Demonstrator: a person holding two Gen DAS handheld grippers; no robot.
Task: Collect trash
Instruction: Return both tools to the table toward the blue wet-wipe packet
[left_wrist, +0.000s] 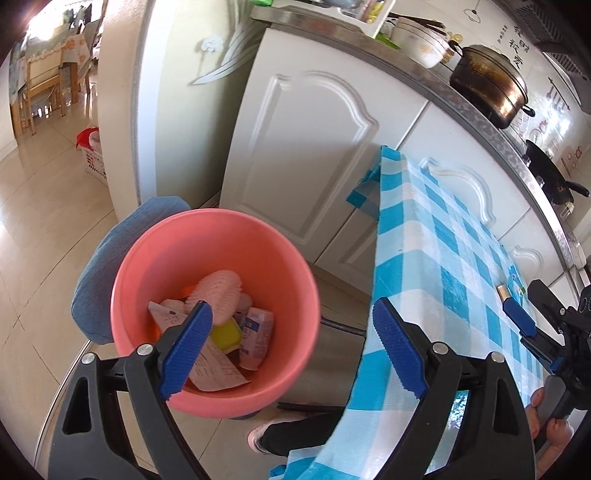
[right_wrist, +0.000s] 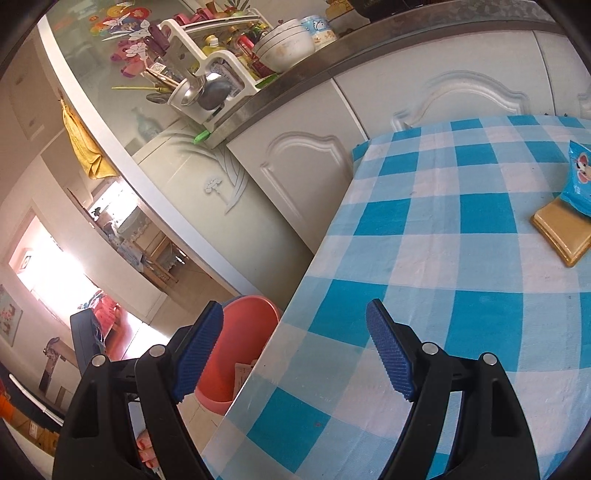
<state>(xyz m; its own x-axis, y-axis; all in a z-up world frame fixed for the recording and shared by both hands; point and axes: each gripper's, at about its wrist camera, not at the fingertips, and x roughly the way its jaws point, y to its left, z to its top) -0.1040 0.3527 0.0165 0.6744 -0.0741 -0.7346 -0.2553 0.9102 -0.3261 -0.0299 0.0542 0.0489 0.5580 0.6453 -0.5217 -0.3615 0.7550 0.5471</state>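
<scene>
A pink bucket stands on the floor beside the table and holds several bits of trash: a pink foam net, a paper slip, a small white tube. My left gripper hangs above its rim, open and empty. My right gripper is open with nothing between its fingers, over the checked tablecloth near the table's left edge. A blue snack wrapper and a gold flat packet lie at the far right of the table. The right gripper also shows in the left wrist view.
White cabinet doors and a steel counter with a pot, bowls and a utensil rack run behind the table. A blue cushion lies behind the bucket. The bucket shows below the table edge. A person's shoe is under the table.
</scene>
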